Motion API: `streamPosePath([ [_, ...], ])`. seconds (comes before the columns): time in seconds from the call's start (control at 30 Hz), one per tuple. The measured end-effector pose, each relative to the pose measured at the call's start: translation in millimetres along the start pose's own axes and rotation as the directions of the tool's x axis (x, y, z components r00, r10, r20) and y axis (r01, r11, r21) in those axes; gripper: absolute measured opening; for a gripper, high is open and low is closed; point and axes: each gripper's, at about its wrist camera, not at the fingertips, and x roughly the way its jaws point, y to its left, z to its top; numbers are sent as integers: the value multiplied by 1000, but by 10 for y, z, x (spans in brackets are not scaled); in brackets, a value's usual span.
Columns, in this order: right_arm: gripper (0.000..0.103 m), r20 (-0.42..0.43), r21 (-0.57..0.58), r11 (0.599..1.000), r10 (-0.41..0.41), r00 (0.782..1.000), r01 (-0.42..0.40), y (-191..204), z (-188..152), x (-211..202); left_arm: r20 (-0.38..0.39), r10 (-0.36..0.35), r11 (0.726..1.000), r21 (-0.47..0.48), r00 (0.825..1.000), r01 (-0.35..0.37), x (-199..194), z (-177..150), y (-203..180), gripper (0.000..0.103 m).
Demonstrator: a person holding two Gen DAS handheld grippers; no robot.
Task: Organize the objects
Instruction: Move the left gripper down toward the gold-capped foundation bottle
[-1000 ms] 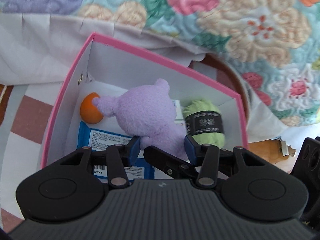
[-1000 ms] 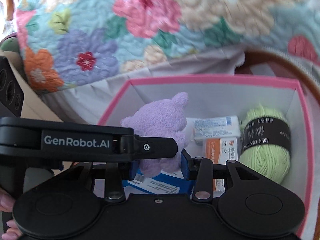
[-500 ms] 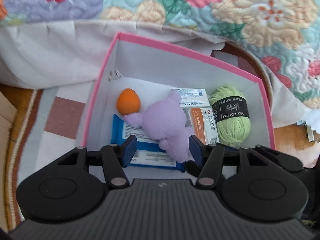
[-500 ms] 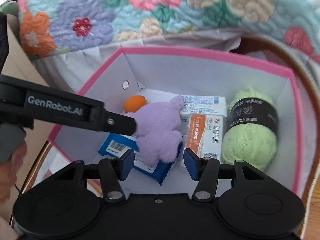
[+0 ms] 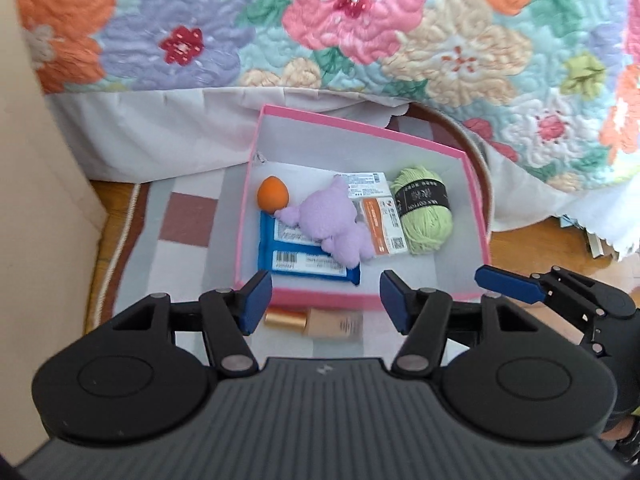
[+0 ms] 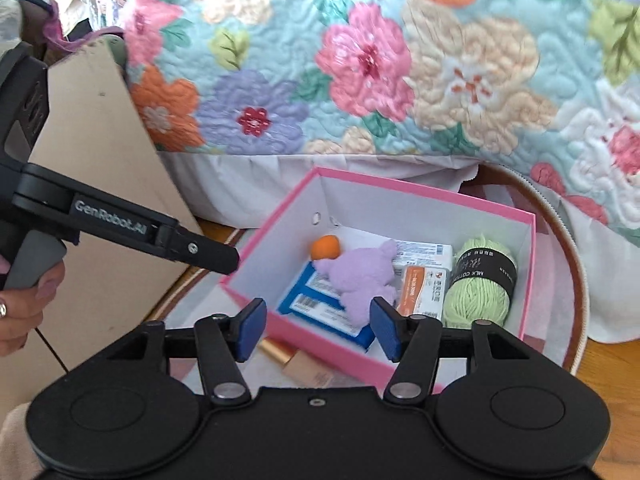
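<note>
A pink box [image 5: 478, 216] [image 6: 530, 264] on the floor holds a purple plush toy [image 5: 332, 220] [image 6: 362, 276], an orange egg-shaped sponge [image 5: 272, 194] [image 6: 326, 247], a blue packet [image 5: 296, 260] [image 6: 316, 300], two medicine boxes [image 5: 382, 220] [image 6: 420, 284] and a green yarn ball [image 5: 426, 208] [image 6: 478, 284]. A beige bottle with a gold cap [image 5: 320, 321] [image 6: 298, 362] lies on the rug in front of the box. My left gripper [image 5: 322, 300] is open and empty above the box's near wall. My right gripper [image 6: 316, 330] is open and empty, also near that wall.
A floral quilt [image 5: 360, 32] [image 6: 400, 60] hangs over the bed behind the box. A checked rug [image 5: 180, 232] lies under the box. A beige panel [image 6: 100, 152] stands at the left. Wooden floor [image 5: 540, 248] shows at the right.
My left gripper let go of the purple plush toy, which now lies in the box. Both grippers have pulled back and up from the box and opened wider.
</note>
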Motion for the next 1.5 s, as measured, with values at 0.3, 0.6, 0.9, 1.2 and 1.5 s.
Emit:
streamPosePath([
  [0.3, 70, 11, -19, 1000, 3, 1000, -3, 277, -107, -686, 7, 1, 999, 54, 1000, -2, -642, -318, -41, 66],
  [0.6, 81, -4, -59, 998, 2, 1000, -2, 479, -316, -1098, 12, 10, 991, 131, 1000, -11, -963, -624, -146, 75],
  [0.9, 88, -12, -130, 991, 11, 1000, -13, 556, -785, -893, -29, 17, 978, 207, 999, -11, -735, -880, -145, 88],
  [1.2, 88, 42, -175, 985, 0, 999, 7, 443, -1022, -366, -32, 11, 979, 204, 999, -4, -110, -894, -36, 88],
  [1.5, 88, 29, -115, 993, -28, 999, 32, 219, -1150, 222, 4, -54, 990, 133, 999, 53, 482, -833, 158, 88],
])
